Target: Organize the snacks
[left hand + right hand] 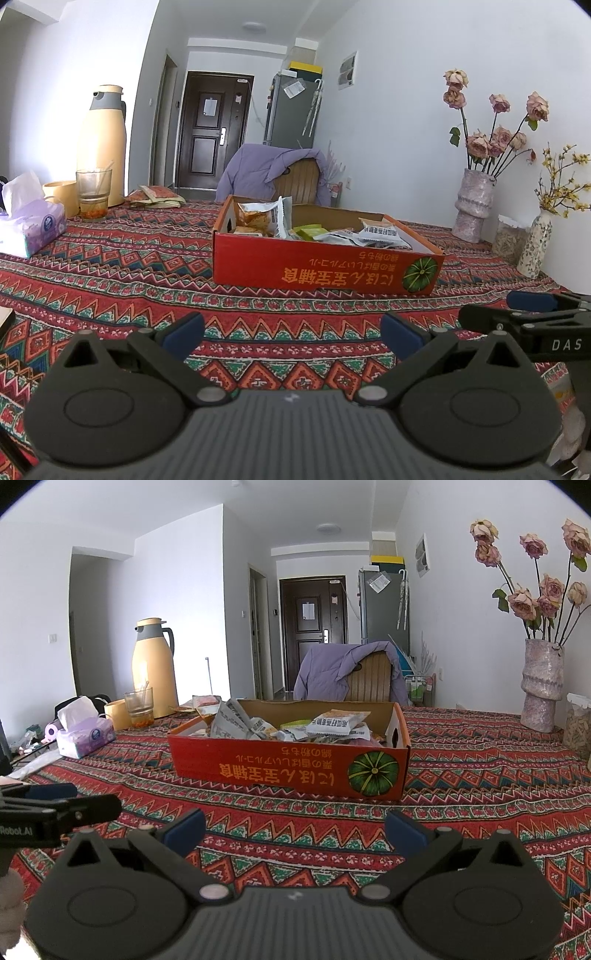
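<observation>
Standing at far left on patterned tablecloth [110,266]: tissue box [31,229], glass [93,192], yellow flask [105,144]. Left gripper [291,338] hovering low over cloth, fingers spread wide, gripping nothing. Red cardboard box [325,266] sitting mid-table, snack packets [369,234] piling inside. Right gripper [295,829] hovering beside left one, fingers likewise spread, empty. Vase [472,206] standing far right against wall.
</observation>
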